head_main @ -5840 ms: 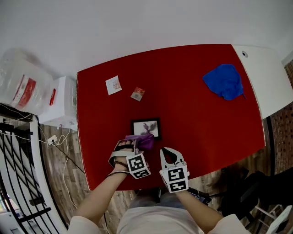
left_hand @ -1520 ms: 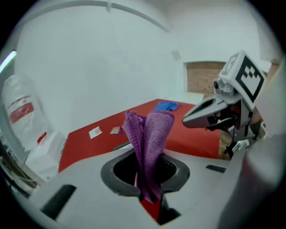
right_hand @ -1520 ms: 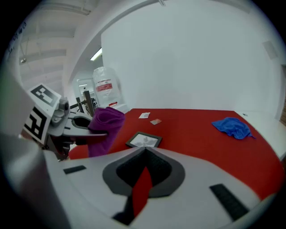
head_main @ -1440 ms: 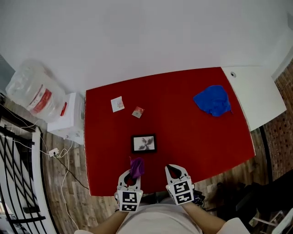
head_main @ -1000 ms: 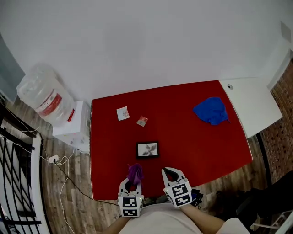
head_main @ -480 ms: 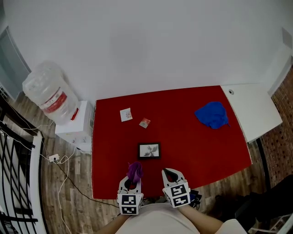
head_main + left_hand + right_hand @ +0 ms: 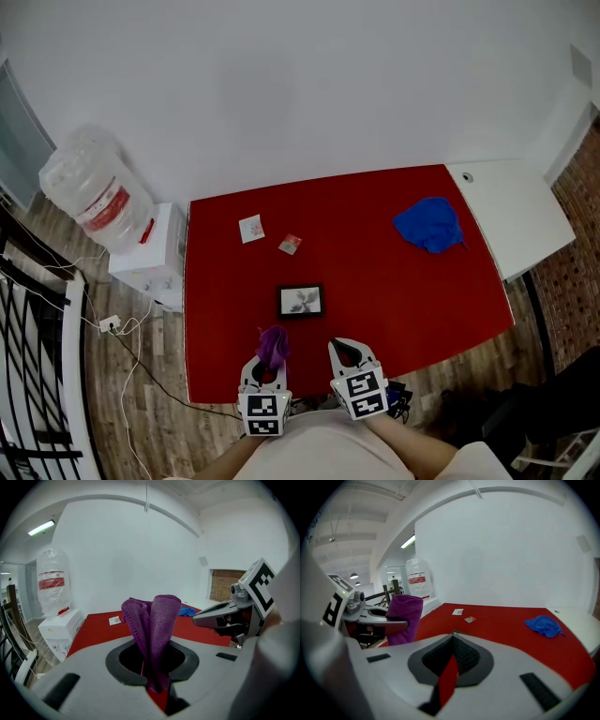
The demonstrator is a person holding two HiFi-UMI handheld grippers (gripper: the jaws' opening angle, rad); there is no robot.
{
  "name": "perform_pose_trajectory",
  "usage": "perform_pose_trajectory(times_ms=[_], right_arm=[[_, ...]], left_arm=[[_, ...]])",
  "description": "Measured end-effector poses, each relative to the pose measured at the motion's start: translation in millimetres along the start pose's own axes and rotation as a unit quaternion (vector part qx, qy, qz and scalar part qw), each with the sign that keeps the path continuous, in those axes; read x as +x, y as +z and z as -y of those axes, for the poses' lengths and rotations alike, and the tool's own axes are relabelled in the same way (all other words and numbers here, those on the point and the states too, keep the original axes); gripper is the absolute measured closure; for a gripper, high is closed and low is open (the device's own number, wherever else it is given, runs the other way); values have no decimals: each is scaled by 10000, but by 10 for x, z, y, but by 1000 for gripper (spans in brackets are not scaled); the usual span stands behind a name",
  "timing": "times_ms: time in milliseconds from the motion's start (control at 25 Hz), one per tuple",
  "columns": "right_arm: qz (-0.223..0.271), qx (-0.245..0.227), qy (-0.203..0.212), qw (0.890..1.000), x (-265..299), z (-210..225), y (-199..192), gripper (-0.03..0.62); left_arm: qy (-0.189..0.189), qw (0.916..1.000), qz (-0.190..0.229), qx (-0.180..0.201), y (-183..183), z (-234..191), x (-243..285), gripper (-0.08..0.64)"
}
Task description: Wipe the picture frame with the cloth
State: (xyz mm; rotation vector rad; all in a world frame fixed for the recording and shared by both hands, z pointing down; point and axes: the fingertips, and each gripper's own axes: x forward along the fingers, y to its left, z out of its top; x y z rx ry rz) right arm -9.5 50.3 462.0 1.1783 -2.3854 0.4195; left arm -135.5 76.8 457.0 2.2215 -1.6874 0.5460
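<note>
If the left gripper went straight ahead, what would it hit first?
Probably the picture frame, just beyond the purple cloth in the left gripper; height is unclear, so it might pass over.

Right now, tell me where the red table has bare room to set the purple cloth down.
Widest bare patch of the table: between the picture frame and the blue cloth, down to the right near corner. A narrower strip runs along the left edge, below the white card. Crowded: the near edge, by the left gripper and right gripper.
</note>
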Motion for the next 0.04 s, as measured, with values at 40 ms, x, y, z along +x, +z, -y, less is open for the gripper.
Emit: perform_pose_trajectory(times_ms=[40], right_arm=[[14, -3, 2, 10000, 2, 12, 3, 590]], left_arm=[[3, 10000, 7, 1, 6, 5, 8, 499]])
